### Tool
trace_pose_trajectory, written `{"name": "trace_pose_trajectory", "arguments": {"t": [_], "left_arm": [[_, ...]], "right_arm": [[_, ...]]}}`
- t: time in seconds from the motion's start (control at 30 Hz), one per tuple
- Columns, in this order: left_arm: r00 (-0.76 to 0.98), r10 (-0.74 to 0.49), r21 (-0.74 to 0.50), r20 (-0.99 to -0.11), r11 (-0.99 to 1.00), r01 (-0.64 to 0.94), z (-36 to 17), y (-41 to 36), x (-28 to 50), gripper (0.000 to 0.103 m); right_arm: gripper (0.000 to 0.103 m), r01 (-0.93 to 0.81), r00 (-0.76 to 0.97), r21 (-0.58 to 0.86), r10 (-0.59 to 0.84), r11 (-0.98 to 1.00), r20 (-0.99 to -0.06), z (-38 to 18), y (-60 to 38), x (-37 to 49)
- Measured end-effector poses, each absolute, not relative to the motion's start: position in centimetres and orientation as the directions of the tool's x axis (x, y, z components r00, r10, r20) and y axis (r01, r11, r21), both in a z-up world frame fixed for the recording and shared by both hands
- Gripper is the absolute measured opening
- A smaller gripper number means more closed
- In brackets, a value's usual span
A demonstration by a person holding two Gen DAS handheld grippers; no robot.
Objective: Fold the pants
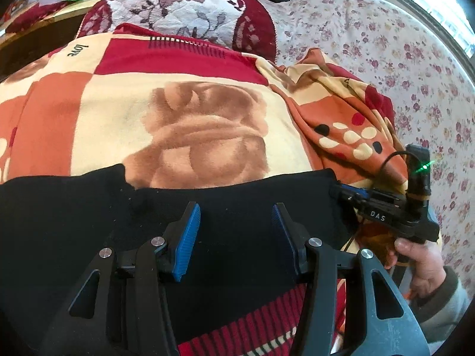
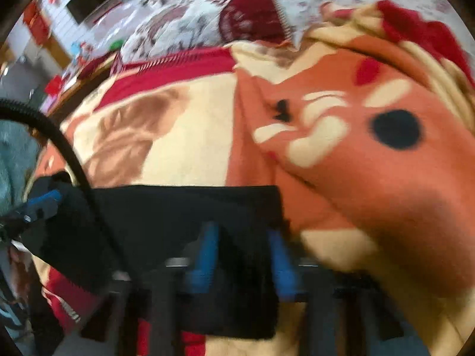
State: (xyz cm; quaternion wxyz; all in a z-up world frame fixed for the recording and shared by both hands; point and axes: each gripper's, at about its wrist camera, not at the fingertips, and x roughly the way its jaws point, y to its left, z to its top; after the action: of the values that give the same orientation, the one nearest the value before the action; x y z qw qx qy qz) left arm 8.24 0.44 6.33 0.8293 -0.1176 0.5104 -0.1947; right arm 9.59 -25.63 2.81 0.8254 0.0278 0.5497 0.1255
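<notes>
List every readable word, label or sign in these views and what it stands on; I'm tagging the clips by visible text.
"love": on the cream patch of the blanket, printed sideways, left wrist view.
"DAS": white letters on the body of the right hand-held gripper, left wrist view.
A single letter, perhaps "A", on the blanket's bunched fold at right: too small to be sure.
Right wrist view: blurred; nothing can be read, including the wall decorations.

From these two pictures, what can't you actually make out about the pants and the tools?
- Pants, left view: near part hidden under the left tool; left end cut off by the edge.
- Right tool, right view: motion blur hides whether its pads pinch cloth.
- Right tool's tips, left view: behind the pants' corner.
- Blanket: what lies beneath is covered.
</notes>
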Motion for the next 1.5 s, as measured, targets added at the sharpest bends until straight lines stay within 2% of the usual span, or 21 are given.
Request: {"name": "trace_pose_trajectory", "arguments": {"t": [0.03,0.17,0.23,0.27,0.37,0.43,0.5,0.57,0.6,0.63,0.77,0.9,0.97,1.03,1.17,1.27,1.37,1.47,1.5], "left_arm": [[0.409,-0.44,-0.392,-0.799,0.898,0.2,6.5,0.7,8.1,0.05],[0.46,-0.44,-0.409,-0.771,0.896,0.171,7.9,2.6,7.3,0.05],[0.49,-0.43,-0.416,-0.758,0.898,0.143,8.4,3.6,6.9,0.05],[0.504,-0.424,-0.419,-0.752,0.898,0.131,8.6,4.1,6.7,0.05],[0.532,-0.383,-0.401,-0.755,0.912,0.087,8.4,5.3,6.0,0.05],[0.524,-0.357,-0.384,-0.773,0.921,0.06,7.6,6.0,5.9,0.05],[0.511,-0.331,-0.369,-0.793,0.929,0.03,6.8,6.7,5.6,0.05],[0.512,-0.33,-0.377,-0.793,0.926,0.014,6.4,7.2,5.3,0.05],[0.51,-0.33,-0.379,-0.794,0.925,0.009,6.3,7.4,5.1,0.05],[0.51,-0.334,-0.385,-0.792,0.923,0.006,6.2,7.6,4.9,0.05],[0.532,-0.34,-0.4,-0.775,0.916,0.002,6.5,8.1,3.9,0.05],[0.545,-0.335,-0.402,-0.769,0.915,-0.006,6.7,8.2,4.0,0.05],[0.548,-0.316,-0.382,-0.775,0.924,-0.007,6.9,8.1,4.2,0.05],[0.553,-0.284,-0.352,-0.783,0.936,-0.017,6.9,8.3,4.3,0.05],[0.559,-0.271,-0.344,-0.784,0.938,-0.028,6.9,9.2,3.2,0.05],[0.552,-0.288,-0.365,-0.783,0.931,-0.032,6.6,9.8,1.8,0.05],[0.554,-0.28,-0.347,-0.784,0.938,-0.017,6.5,9.9,0.5,0.05],[0.551,-0.279,-0.347,-0.786,0.938,-0.021,6.0,9.9,-0.2,0.05],[0.55,-0.28,-0.349,-0.787,0.937,-0.023,5.8,9.9,-0.3,0.05]], "right_arm": [[0.007,-0.189,0.381,0.187,0.248,0.964,-0.891,3.2,-25.5,9.4],[0.007,-0.248,0.512,0.098,0.216,0.964,-0.831,7.0,-24.9,7.3],[0.007,-0.261,0.577,-0.001,0.155,0.965,-0.802,8.6,-24.3,6.9],[0.007,-0.268,0.585,-0.06,0.113,0.962,-0.803,8.5,-23.8,7.1],[0.007,-0.254,0.497,-0.032,0.102,0.967,-0.862,5.9,-23.8,8.4],[0.012,-0.222,0.411,-0.054,0.043,0.973,-0.911,2.7,-24.0,9.3],[0.017,-0.194,0.383,-0.041,0.037,0.98,-0.923,2.1,-24.6,9.2],[0.028,-0.167,0.401,-0.038,0.033,0.985,-0.915,3.1,-25.3,9.1],[0.039,-0.148,0.415,-0.047,0.019,0.988,-0.91,3.7,-25.7,9.0],[0.042,-0.13,0.429,-0.045,0.015,0.991,-0.903,4.3,-26.0,8.9],[0.042,-0.144,0.472,0.102,0.159,0.984,-0.867,6.7,-26.1,7.8],[0.042,-0.218,0.501,0.18,0.268,0.959,-0.823,8.0,-23.8,6.9],[0.042,-0.29,0.491,0.278,0.392,0.916,-0.778,8.7,-22.2,6.8],[0.042,-0.375,0.415,0.405,0.542,0.834,-0.731,9.1,-19.9,7.4],[0.042,-0.432,0.236,0.602,0.728,0.672,-0.644,8.2,-14.5,10.6],[0.042,-0.431,0.088,0.69,0.788,0.582,-0.609,6.8,-9.8,13.1],[0.042,-0.452,0.017,0.674,0.762,0.584,-0.648,5.6,-5.8,14.4],[0.041,-0.44,-0.06,0.709,0.769,0.551,-0.636,4.2,-3.1,15.4],[0.029,-0.458,-0.062,0.696,0.76,0.554,-0.646,4.0,-2.3,15.5]]}}
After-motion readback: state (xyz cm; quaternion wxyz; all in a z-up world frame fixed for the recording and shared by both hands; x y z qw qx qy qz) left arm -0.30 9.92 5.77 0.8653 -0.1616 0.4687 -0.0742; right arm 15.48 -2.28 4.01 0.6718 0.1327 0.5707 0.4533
